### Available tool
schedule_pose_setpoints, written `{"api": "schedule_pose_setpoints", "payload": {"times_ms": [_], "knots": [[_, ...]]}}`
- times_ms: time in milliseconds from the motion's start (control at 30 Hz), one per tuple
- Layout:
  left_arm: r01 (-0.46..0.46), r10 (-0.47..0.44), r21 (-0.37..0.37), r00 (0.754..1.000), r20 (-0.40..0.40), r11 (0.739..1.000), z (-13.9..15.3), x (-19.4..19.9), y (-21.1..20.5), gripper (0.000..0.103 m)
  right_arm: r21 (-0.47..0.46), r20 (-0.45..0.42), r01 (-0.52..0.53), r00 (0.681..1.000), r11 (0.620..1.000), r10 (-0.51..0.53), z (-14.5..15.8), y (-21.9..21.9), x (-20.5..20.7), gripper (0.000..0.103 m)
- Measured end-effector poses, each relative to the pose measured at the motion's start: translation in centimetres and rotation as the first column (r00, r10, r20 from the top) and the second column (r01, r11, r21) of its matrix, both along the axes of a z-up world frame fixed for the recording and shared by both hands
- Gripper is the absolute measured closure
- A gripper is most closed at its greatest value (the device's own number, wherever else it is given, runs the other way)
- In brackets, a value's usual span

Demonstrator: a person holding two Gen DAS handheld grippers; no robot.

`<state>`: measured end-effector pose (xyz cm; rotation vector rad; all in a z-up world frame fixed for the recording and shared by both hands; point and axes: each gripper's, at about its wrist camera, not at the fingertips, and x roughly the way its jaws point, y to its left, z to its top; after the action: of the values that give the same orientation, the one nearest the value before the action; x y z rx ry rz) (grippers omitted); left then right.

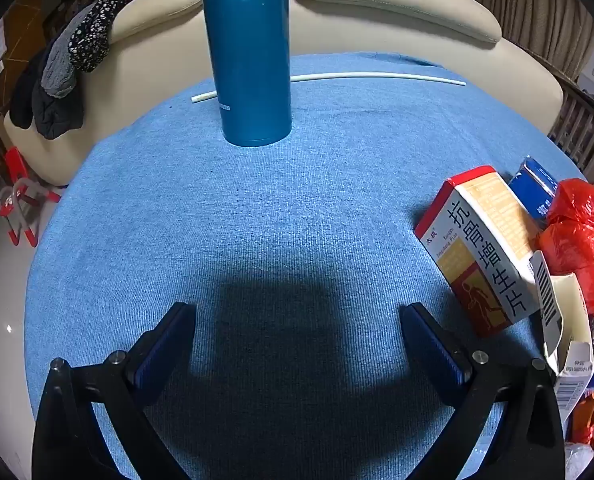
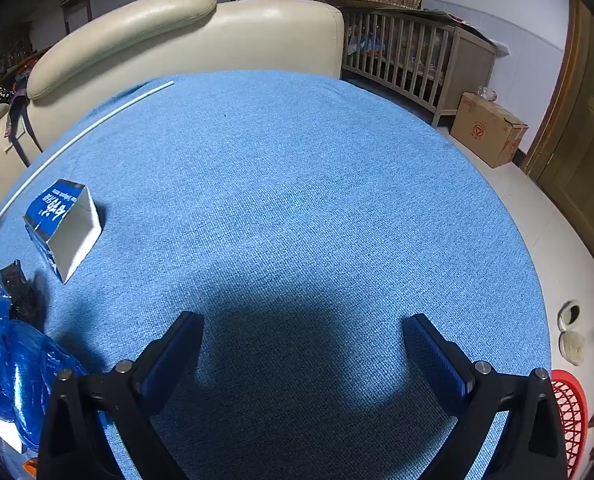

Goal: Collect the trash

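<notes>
In the left wrist view my left gripper [image 1: 297, 312] is open and empty above the blue tablecloth [image 1: 281, 216]. Right of it lie a red and cream medicine box [image 1: 485, 248], a small blue box [image 1: 535, 188], a crumpled red plastic bag [image 1: 581, 236] and an opened white carton [image 1: 565, 320]. In the right wrist view my right gripper [image 2: 303, 322] is open and empty over the cloth. To its left lie an open blue and white box [image 2: 63, 222] and crumpled blue plastic bags [image 2: 13, 364].
A tall blue flask [image 1: 249, 48] stands at the far side of the table. A long white stick [image 1: 377, 77] lies behind it. A cream sofa [image 2: 185, 32] borders the table. A red basket [image 2: 569, 412] sits on the floor at the right.
</notes>
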<state>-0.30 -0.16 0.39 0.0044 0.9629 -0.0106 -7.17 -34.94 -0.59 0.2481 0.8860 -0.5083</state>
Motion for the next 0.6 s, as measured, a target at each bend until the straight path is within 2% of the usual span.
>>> {"api": "schedule_pose_setpoints", "payload": {"times_ms": [100, 233, 500, 567, 600], "knots": [[0.013, -0.013, 0.003, 1.000, -0.015, 1.000, 0.4, -0.4, -0.1, 0.000, 0.000, 0.000, 0.000, 1.000, 1.000, 0.000, 0.0, 0.0, 0.0, 0.000], [0.017, -0.017, -0.010, 0.999, 0.045, 1.000, 2.3, -2.1, 0.3, 0.000, 0.002, 0.001, 0.004, 1.000, 1.000, -0.004, 0.0, -0.1, 0.0, 0.000], [0.039, -0.035, -0.050, 0.997, 0.075, 0.998, 5.1, -5.9, 1.8, 0.000, 0.006, -0.002, -0.005, 1.000, 1.000, 0.005, 0.3, -0.2, -0.2, 0.000], [0.044, -0.040, -0.048, 0.995, 0.087, 0.998, 5.8, -7.0, 1.8, 0.000, 0.030, -0.048, -0.036, 0.998, 0.999, 0.037, 0.4, -0.3, 0.0, 0.000], [0.051, -0.046, -0.049, 0.994, 0.094, 0.998, 6.0, -7.5, 1.7, 0.000, 0.031, -0.041, -0.035, 0.999, 0.999, 0.036, 0.8, -0.2, -0.6, 0.001]]}}
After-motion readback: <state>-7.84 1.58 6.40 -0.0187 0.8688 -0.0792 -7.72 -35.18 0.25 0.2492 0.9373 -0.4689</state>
